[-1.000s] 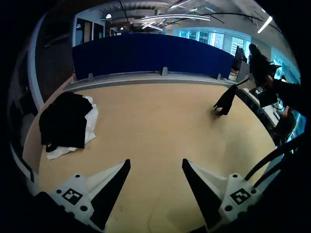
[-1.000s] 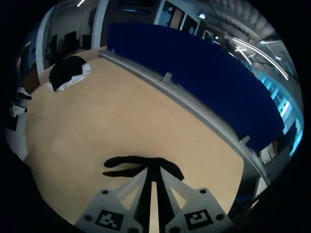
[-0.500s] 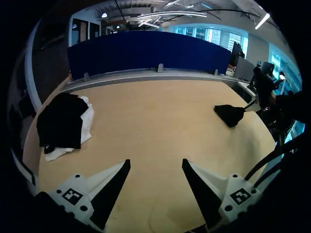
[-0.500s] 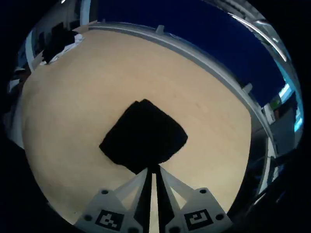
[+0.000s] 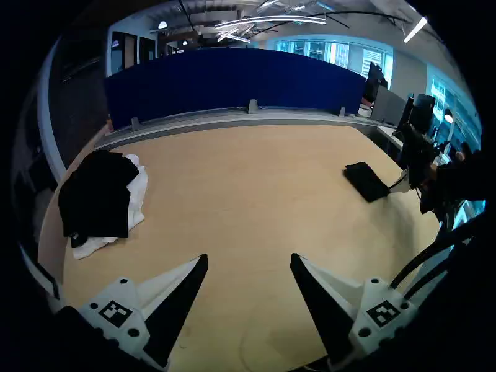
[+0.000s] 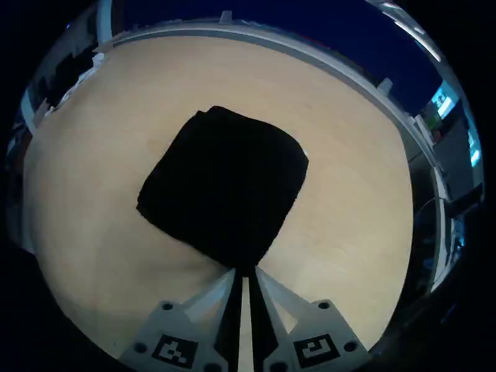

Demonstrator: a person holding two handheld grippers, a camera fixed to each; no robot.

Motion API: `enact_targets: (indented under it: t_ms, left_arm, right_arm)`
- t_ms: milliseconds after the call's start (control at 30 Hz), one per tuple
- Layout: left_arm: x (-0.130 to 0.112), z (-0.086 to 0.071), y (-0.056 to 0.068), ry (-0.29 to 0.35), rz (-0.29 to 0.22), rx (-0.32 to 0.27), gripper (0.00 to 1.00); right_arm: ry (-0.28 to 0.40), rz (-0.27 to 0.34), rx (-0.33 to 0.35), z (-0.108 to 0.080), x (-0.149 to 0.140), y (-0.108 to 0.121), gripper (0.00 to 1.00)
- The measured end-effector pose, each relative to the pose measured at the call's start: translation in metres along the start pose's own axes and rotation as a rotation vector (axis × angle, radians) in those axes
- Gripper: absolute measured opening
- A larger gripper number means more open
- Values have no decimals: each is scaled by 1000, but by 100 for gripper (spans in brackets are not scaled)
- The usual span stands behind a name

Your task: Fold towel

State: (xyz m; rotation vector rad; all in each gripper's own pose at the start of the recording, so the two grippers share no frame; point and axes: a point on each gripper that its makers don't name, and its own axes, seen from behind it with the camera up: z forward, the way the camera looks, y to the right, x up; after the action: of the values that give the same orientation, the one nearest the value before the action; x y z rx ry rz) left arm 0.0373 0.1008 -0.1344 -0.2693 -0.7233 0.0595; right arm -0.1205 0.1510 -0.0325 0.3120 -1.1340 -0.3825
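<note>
Right gripper (image 6: 246, 270) is squeezed nearly closed at the near corner of the folded black towel (image 6: 226, 192), apparently pinching it. The towel lies flat on the table (image 6: 347, 204). Left gripper (image 5: 248, 259) hangs spread wide and holds nothing, near a cloth pile (image 5: 102, 195).

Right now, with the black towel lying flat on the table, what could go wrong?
1. The right tongs pinch one corner of the black folded cloth towel; lifting away before opening could drag the fold apart.
2. In the left gripper view the towel lies near an edge of the light wooden table, so a pull that way might slide it off.
</note>
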Motion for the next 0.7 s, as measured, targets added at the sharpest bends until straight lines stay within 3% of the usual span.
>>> enact_targets:
  t_ms: [167, 233, 500, 700]
  left_arm:
    - [2, -1, 0, 1, 9, 2, 99]
    - [3, -1, -1, 2, 10, 1, 99]
    - [6, -3, -2, 6, 7, 1, 99]
    - [8, -4, -3, 7, 11, -1, 99]
  right_arm:
    - [2, 17, -16, 2, 0, 2, 12]
    - [5, 20, -19, 1, 0, 2, 20]
    - [18, 14, -22, -8, -4, -3, 67]
    - [91, 50, -16, -14, 15, -13, 99]
